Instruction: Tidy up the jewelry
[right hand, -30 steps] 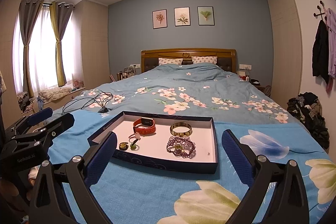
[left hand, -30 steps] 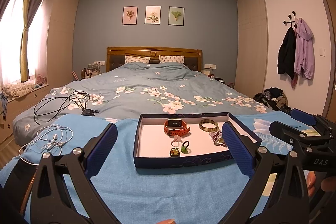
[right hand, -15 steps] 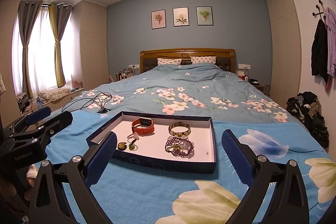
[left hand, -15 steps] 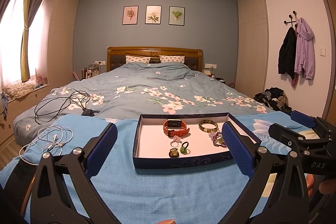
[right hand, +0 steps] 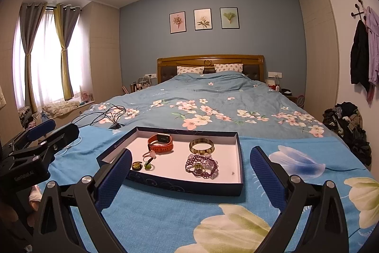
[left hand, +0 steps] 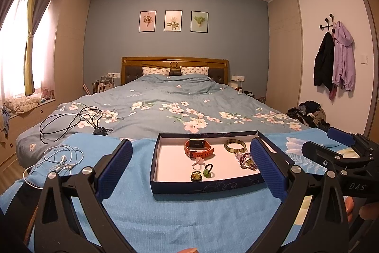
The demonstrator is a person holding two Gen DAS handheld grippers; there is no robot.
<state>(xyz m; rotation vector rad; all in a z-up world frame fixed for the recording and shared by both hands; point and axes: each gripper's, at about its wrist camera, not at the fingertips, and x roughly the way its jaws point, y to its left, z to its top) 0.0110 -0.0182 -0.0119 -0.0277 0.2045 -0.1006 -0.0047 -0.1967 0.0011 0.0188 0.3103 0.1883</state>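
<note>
A dark blue tray [right hand: 239, 158] sits on a blue cloth [right hand: 165, 217] spread over the foot of the bed [right hand: 213, 96], and all jewelry observed lies inside it. Contents: an orange watch [right hand: 161, 143] at the rear left, a bangle [right hand: 201, 145] beside it to the right, a purple beaded bracelet [right hand: 201, 166] in front of the bangle, a pink ring [right hand: 149, 154], and two small green pieces [right hand: 142, 165] at the near left. The left gripper [left hand: 189, 170] and right gripper [right hand: 189, 172] both hang short of the tray, fingers spread wide, nothing between them. Judged handling: every piece is light. The bangle appears rigid and smooth, likely slippery, best pinched across its band. The beaded bracelet looks limp and will sag, so gather it at the middle of the heap. The watch strap flexes, so take it at the case. The small pieces are fiddly and call for a careful, low pinch. White earphones [left hand: 60, 159] lie off to the left, outside the tray.
</note>
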